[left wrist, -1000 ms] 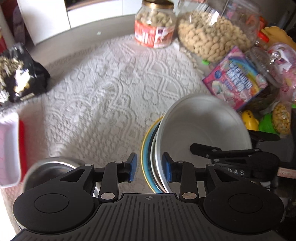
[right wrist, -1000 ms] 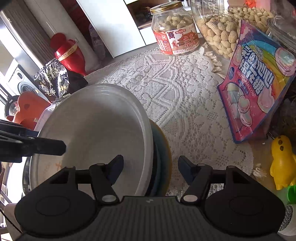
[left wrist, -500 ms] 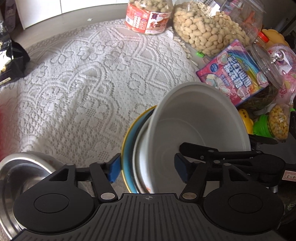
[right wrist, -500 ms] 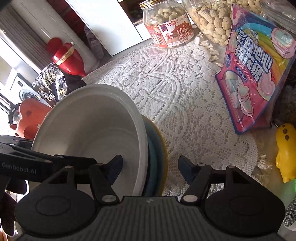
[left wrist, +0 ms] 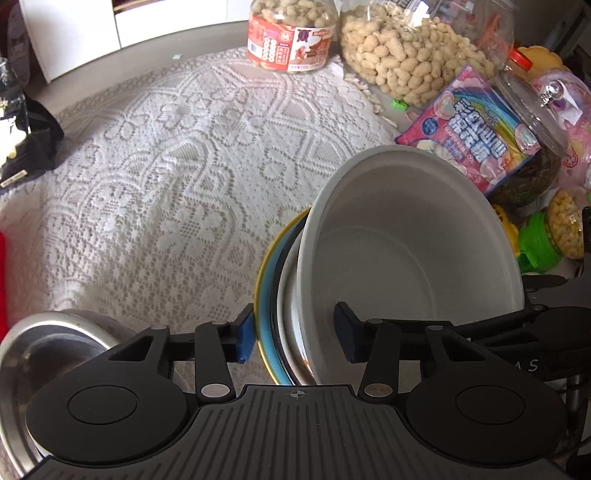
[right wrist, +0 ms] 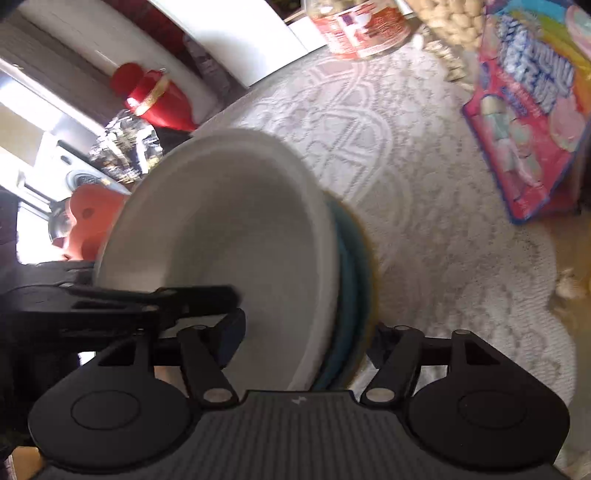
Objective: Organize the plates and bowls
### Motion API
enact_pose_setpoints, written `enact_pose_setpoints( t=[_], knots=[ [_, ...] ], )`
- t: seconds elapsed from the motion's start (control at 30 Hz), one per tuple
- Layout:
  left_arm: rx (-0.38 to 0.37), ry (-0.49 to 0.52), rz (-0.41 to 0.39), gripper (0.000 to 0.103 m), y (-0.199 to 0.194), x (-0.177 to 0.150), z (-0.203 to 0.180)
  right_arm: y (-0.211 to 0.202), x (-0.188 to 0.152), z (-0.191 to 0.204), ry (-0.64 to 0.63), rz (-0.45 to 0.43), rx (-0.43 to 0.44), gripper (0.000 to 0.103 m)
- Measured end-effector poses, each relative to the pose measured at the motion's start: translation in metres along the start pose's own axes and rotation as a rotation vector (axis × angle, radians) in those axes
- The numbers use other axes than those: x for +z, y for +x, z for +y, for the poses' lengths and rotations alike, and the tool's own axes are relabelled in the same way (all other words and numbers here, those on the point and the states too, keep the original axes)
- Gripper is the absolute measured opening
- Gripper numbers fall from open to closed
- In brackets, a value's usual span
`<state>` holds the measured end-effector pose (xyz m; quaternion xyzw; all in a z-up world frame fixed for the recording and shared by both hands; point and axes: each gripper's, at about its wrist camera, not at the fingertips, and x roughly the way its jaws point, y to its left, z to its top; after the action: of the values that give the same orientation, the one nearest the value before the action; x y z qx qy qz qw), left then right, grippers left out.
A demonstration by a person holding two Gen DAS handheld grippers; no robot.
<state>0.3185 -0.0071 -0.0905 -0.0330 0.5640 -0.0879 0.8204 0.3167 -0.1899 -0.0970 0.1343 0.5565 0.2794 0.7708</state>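
Gripping from both sides now: the stack of dishes is standing on edge over the white lace tablecloth [left wrist: 177,177], a white bowl [left wrist: 406,251] facing the left camera with a blue plate [left wrist: 266,295] and a yellow-rimmed plate [left wrist: 258,280] nested behind it. The left gripper [left wrist: 295,338] is straddling the stack's lower rim, its blue-padded fingers [left wrist: 245,334] closing in, one pad sitting against the yellow-rimmed plate's back and the other inside the bowl, though actual contact there is hard to judge. The right gripper [right wrist: 306,339] is reaching across from the opposite side, its fingers [right wrist: 231,332] spanning the same stack, one inside the bowl and one behind the plates; this view is smearing with blur, so whether those pads are pressing cannot be told. A steel bowl [left wrist: 44,343] is sitting at the lower left, just beside the left gripper. Peanut jars [left wrist: 291,33], a marshmallow bag [left wrist: 480,129] and toys are crowding the far edge of the cloth.
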Motion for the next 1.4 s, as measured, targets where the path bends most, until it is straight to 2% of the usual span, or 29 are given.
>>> enact_pose_setpoints(
  t=[0.17, 0.3, 0.43, 0.67, 0.8, 0.93, 1.4],
  knots=[
    [0.007, -0.002, 0.000, 0.048, 0.000, 0.000, 0.000, -0.001, 0.001, 0.000, 0.007, -0.014, -0.006, 0.069],
    [0.011, -0.006, 0.005, 0.048, 0.000, 0.002, -0.002, -0.005, 0.001, 0.003, -0.014, -0.046, -0.061, 0.069],
    [0.021, -0.001, 0.012, 0.045, -0.002, 0.000, -0.003, -0.004, 0.002, 0.001, 0.003, -0.022, -0.015, 0.070],
    [0.025, -0.033, 0.035, 0.044, -0.014, -0.010, -0.001, -0.007, -0.003, 0.014, -0.040, -0.025, -0.028, 0.073],
    [0.000, -0.067, 0.031, 0.043, -0.020, -0.014, 0.003, -0.008, -0.006, 0.018, -0.073, -0.029, -0.031, 0.073],
    [-0.049, -0.060, -0.006, 0.057, -0.028, -0.011, 0.000, -0.003, -0.002, 0.007, -0.005, -0.016, -0.043, 0.072],
    [-0.043, -0.091, 0.032, 0.059, -0.013, -0.002, 0.004, -0.001, 0.002, -0.005, 0.094, 0.012, 0.025, 0.069]
  ],
)
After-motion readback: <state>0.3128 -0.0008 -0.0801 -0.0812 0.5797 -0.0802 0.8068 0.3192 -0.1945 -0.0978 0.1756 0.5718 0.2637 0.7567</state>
